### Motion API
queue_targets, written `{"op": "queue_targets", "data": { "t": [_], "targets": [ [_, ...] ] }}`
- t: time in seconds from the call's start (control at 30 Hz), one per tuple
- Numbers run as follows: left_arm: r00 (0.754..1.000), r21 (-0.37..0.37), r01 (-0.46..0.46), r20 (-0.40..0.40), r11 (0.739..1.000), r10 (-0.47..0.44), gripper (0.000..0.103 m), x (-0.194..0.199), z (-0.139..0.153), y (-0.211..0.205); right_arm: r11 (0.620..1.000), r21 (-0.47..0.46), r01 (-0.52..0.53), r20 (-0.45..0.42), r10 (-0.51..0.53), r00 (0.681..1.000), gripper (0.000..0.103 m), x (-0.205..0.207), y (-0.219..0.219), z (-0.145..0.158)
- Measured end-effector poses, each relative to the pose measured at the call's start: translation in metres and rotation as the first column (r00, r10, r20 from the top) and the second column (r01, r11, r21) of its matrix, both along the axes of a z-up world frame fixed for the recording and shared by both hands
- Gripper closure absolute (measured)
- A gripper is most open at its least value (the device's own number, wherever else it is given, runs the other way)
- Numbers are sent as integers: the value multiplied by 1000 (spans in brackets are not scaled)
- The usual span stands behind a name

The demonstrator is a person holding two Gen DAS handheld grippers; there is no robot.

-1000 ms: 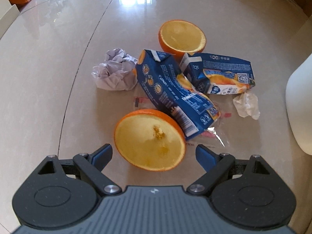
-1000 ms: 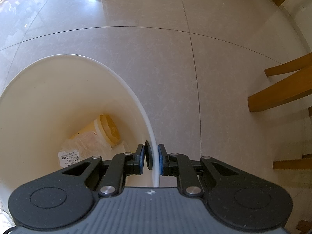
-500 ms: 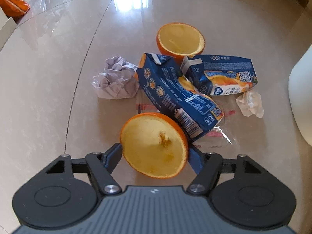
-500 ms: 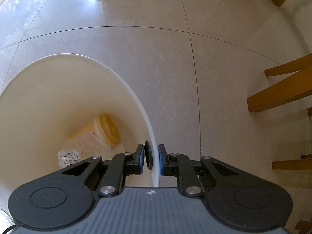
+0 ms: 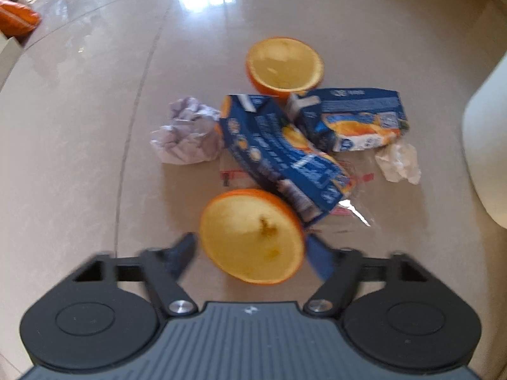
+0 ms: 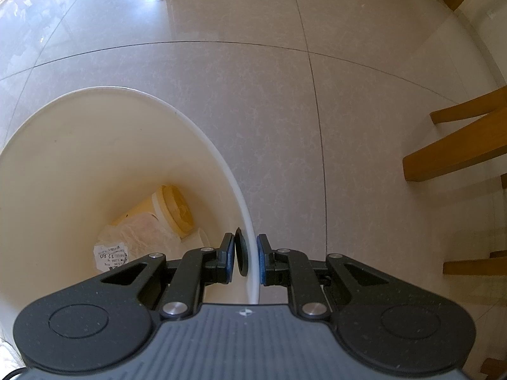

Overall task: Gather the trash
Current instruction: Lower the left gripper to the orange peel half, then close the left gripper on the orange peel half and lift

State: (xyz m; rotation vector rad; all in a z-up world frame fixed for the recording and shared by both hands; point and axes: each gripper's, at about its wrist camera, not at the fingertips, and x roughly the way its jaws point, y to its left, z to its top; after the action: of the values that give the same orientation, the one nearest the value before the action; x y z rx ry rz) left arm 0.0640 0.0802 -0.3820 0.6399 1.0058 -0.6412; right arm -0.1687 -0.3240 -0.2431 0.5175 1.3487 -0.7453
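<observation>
My left gripper [image 5: 252,248] straddles the near orange half [image 5: 250,237]; its fingers lie against the rind on both sides while the jaws are opening, in a blurred picture. Behind it lie a flattened blue juice carton [image 5: 285,155], a second blue carton [image 5: 351,120], a crumpled paper ball [image 5: 187,136], a white tissue wad [image 5: 399,164], a clear wrapper [image 5: 351,205] and a far orange half [image 5: 285,66]. My right gripper [image 6: 245,259] is shut on the rim of the white bin [image 6: 95,133], which holds a yellow lidded cup [image 6: 171,209] and a labelled plastic bag [image 6: 126,240].
The white bin's side [image 5: 484,142] stands just right of the trash pile on the glossy tiled floor. Wooden chair legs [image 6: 459,152] are on the right in the right wrist view. An orange bag [image 5: 16,22] lies at the far left.
The left jaws closed in from wide open to the sides of the near orange half, which now tilts toward the camera. The right gripper and bin have not moved.
</observation>
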Motion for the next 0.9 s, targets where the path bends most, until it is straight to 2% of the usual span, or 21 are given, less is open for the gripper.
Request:
{"op": "queue_targets", "data": {
  "t": [0.13,0.2,0.3,0.5,0.6,0.8,0.9],
  "targets": [
    [999,-19,-22,-36,1000,21,11,10,-6,7,1000,-4,-2,-4,2,1000,86,2,1,0],
    [999,-25,-7,-40,1000,6,10,12,-9,6,1000,-4,-2,-4,2,1000,86,2,1,-1],
    [999,5,33,-23,999,-32,11,12,-17,1,1000,-6,0,-7,0,1000,85,3,2,0],
    [994,7,108,-2,994,-108,17,14,-21,-10,1000,-11,-5,-27,5,1000,85,7,3,-5],
    [991,7,135,-14,991,-134,25,15,-23,-13,1000,-11,-4,-33,4,999,85,9,4,-7],
    [987,29,161,12,987,-161,35,6,-20,-15,1000,-5,1,-33,-2,999,85,10,2,-7],
    [987,56,161,7,985,-162,37,3,-14,-16,1000,0,6,-30,-6,1000,85,9,-1,-7]
  ]
}}
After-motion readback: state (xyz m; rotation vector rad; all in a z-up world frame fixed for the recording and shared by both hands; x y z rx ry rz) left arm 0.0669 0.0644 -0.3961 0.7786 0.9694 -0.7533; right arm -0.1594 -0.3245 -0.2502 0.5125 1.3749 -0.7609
